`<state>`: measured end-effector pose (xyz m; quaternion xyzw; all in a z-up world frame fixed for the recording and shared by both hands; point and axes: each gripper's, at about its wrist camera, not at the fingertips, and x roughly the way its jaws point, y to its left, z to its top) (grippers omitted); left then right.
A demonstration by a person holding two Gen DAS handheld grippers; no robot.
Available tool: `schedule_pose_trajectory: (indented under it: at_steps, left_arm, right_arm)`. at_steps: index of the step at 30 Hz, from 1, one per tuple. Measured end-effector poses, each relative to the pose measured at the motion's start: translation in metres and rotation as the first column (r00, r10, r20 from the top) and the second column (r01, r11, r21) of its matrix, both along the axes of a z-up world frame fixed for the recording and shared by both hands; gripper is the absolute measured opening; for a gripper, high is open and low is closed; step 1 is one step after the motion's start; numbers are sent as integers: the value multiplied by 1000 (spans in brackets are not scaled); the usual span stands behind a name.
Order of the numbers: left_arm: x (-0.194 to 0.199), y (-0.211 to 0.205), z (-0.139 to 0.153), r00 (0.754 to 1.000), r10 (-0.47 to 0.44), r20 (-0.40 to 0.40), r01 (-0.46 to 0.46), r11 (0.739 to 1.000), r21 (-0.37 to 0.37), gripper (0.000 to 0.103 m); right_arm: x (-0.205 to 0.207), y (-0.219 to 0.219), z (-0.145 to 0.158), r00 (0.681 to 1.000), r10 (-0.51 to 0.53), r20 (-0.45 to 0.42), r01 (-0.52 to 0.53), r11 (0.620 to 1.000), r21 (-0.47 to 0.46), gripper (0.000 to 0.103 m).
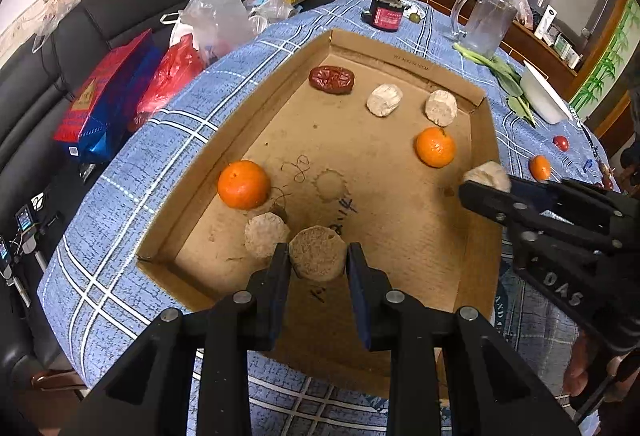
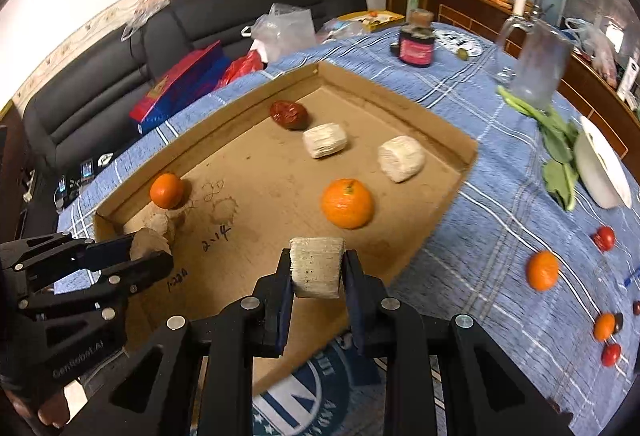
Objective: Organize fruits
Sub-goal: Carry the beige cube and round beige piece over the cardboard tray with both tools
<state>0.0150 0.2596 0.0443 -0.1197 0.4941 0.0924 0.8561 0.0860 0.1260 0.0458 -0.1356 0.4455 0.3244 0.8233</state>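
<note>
Fruit pieces are spread inside a shallow cardboard tray [image 1: 486, 140] set on a counter [image 1: 120, 196] covered with blue plaid cloth. The left tool [image 1: 318, 258] is clenched on a tan round chunk [image 1: 318, 254], held between its two fingers at the tray's 6 o'clock edge in the left wrist view. A second tan chunk [image 1: 266, 234] lies just beside it at 9 o'clock, with an orange [image 1: 244, 184] beyond at 11 o'clock. The right tool [image 2: 316, 272] is clenched on a pale cylindrical chunk [image 2: 317, 266], gripped above the tray's near rim. Another orange [image 2: 347, 203] is seen at 12 o'clock from it, and two pale chunks [image 2: 325, 140] and a red date [image 2: 289, 114] lie farther back. Loose small fruits [image 2: 542, 270] lie on the cloth at 3 o'clock.
</note>
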Motion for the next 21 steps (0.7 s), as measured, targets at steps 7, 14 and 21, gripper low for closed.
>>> schedule_pose_trajectory:
  at_steps: [7,14,21]
  left_arm:
    - [7,0,-11,1000,0,-16,0,1000,-7,27]
    - [9,-1,-20,1000,-7,-29,7,1000,4,27]
    - [9,-2,-21,1000,-14,-22,15,1000,19,27]
  right_arm:
    - [6,17,-14,999,34,-8,-34,999,-27,26]
    - [14,18,-24,999,31,-21,-31,999,-40,26]
    - [15,19,-26,999,34,-14,-35,998,-45,26]
